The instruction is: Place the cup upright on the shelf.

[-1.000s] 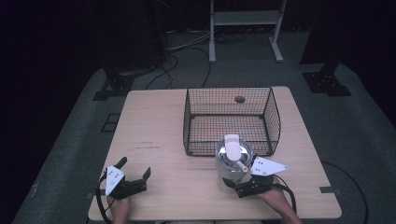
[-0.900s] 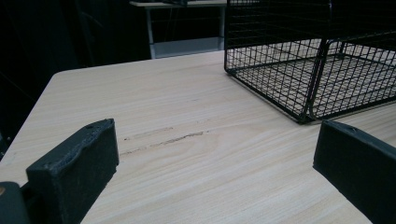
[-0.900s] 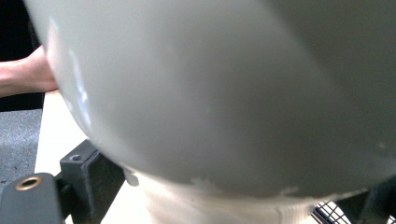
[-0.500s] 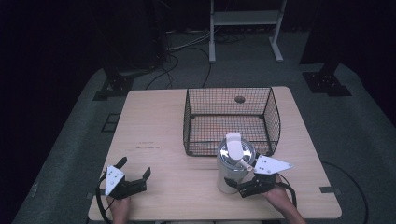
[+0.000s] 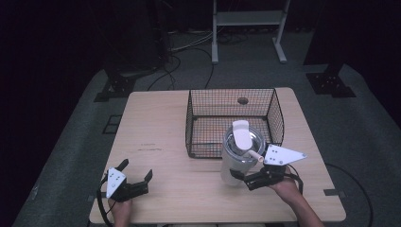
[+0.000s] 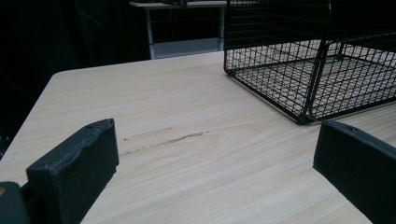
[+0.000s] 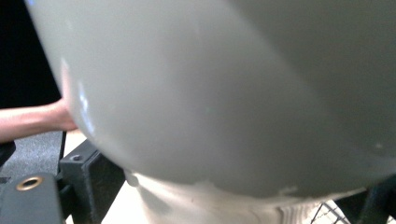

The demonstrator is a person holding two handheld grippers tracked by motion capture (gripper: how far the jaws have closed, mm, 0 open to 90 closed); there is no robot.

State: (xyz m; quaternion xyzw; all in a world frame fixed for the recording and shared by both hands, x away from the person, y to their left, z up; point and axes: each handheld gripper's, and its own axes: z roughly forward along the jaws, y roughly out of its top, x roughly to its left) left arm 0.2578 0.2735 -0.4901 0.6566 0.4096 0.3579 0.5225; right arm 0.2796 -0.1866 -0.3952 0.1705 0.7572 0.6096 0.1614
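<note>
A pale grey tumbler (image 5: pixel 239 156) with a clear lid, a white flap and a straw is held tilted just in front of the black wire basket (image 5: pixel 189 123). My right gripper (image 5: pixel 240 178) is shut on its lower body, and in the right gripper view the tumbler (image 7: pixel 210 93) looms close between the jaws of the gripper (image 7: pixel 233 196). My left gripper (image 5: pixel 137 169) rests at the table's front left, open and holding nothing. In the left gripper view its jaws stand wide apart (image 6: pixel 215 172), facing the basket (image 6: pixel 308 70).
The light wooden table (image 5: pixel 156 127) has bare room left of the basket. A small dark round spot (image 5: pixel 243 100) shows at the basket's far side. The person's other forearm (image 7: pixel 32 121) shows in the right gripper view. A metal stand (image 5: pixel 248 19) and cables lie on the floor behind.
The tumbler and my right gripper have shifted slightly up and toward the basket. The left gripper has stayed where it was.
</note>
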